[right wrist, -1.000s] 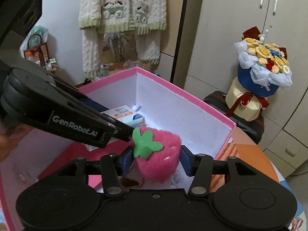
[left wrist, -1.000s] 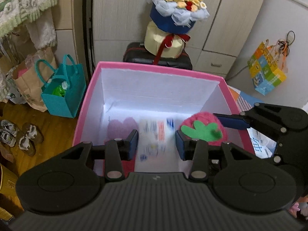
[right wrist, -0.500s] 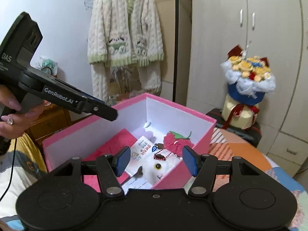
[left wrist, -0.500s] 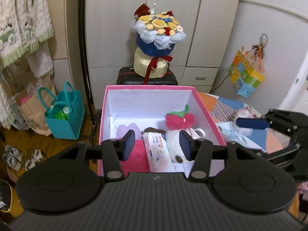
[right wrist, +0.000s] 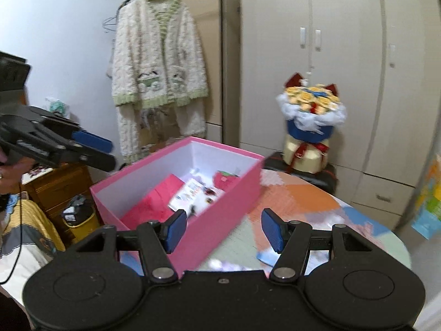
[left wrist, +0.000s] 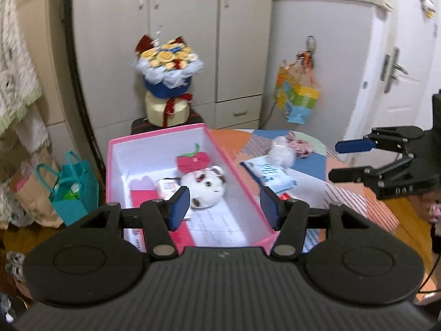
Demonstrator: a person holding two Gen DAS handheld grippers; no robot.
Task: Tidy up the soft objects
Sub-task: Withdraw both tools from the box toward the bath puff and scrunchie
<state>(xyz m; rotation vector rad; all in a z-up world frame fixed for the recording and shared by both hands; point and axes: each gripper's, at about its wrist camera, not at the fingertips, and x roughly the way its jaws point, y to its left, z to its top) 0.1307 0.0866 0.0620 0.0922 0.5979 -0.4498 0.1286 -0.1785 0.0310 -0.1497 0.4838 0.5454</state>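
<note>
Both tools [left wrist: 224,211] [right wrist: 223,230] withdrawn (strawberry [left wrist: 192,162] boxed)

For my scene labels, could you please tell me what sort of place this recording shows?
Most likely a bedroom in a home: a tall built-in wardrobe, a knitted cardigan on a hanger, and a flower bouquet standing on a suitcase.

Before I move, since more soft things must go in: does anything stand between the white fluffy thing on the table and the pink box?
Nothing visible does: the white fluffy thing lies right of the open-topped pink box, only its wall between.
</note>
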